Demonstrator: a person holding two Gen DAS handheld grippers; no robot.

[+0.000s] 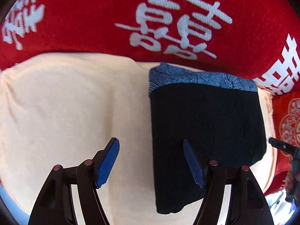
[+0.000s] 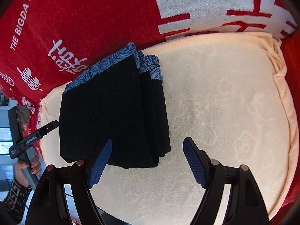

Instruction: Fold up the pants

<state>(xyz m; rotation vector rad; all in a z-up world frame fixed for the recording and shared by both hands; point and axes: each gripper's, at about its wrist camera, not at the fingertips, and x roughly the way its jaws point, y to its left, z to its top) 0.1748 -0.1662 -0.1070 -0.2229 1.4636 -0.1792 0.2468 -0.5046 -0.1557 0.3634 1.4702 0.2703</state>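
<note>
The black pants [image 1: 206, 131] with a blue patterned waistband [image 1: 202, 76] lie folded into a compact rectangle on a cream towel [image 1: 65, 103]. In the right wrist view the folded pants [image 2: 112, 116] lie left of centre on the towel [image 2: 225, 112], showing stacked layers. My left gripper [image 1: 151, 163] is open and empty above the pants' left edge. My right gripper [image 2: 148, 161] is open and empty above the pants' near right corner. The left gripper's body [image 2: 33, 136], held by a hand, shows at the left of the right wrist view.
A red blanket with white characters [image 1: 168, 18] lies behind and around the towel, and shows in the right wrist view [image 2: 84, 18]. A red patterned cushion [image 1: 288, 123] sits to the right. The other gripper's tip [image 1: 281, 146] pokes in at the right edge.
</note>
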